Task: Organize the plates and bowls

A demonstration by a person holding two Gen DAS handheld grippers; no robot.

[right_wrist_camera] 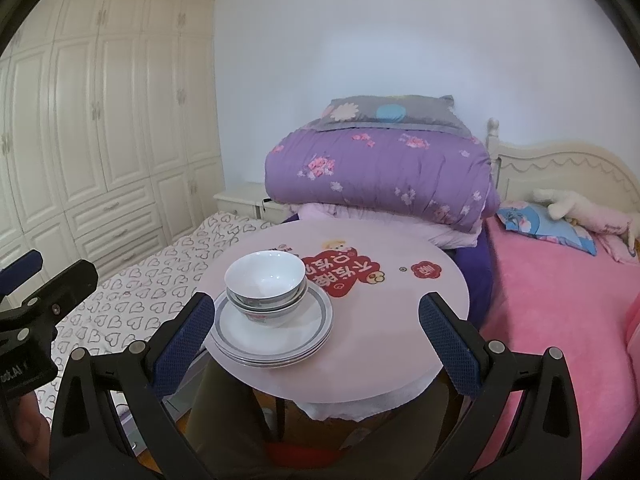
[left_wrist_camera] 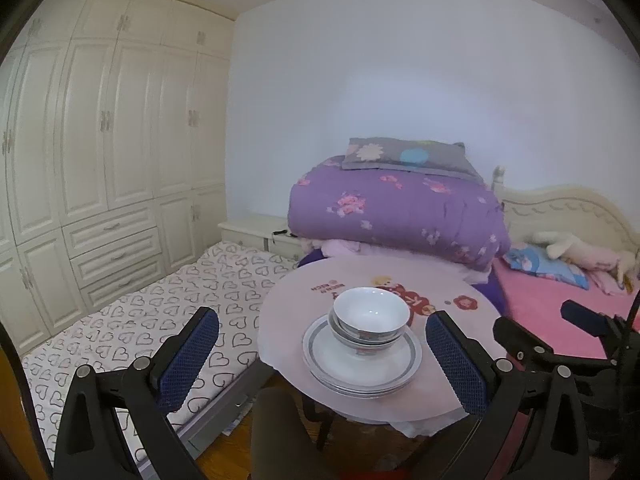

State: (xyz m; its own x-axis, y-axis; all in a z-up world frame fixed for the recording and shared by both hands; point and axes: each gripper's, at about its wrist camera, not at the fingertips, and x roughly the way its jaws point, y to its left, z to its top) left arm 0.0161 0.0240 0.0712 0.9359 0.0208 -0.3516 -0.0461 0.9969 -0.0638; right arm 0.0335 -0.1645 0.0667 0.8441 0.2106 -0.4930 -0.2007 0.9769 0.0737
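A stack of white bowls (left_wrist_camera: pixel 370 318) sits on a stack of white plates with grey rims (left_wrist_camera: pixel 362 364) at the near edge of a small round pink table (left_wrist_camera: pixel 452 344). My left gripper (left_wrist_camera: pixel 322 352) is open and empty, held back from the stack, its blue pads either side of it in view. In the right wrist view the bowls (right_wrist_camera: pixel 265 282) and plates (right_wrist_camera: pixel 274 330) lie left of centre on the table (right_wrist_camera: pixel 384 328). My right gripper (right_wrist_camera: pixel 316 332) is open and empty, short of the table edge.
A folded purple quilt (left_wrist_camera: pixel 396 208) with a pillow on it rises behind the table. A pink bed (right_wrist_camera: pixel 560 300) lies to the right, a heart-print mattress (left_wrist_camera: pixel 160 320) to the left, wardrobes (left_wrist_camera: pixel 100 140) beyond. The person's legs (right_wrist_camera: pixel 224 420) are under the table's near edge.
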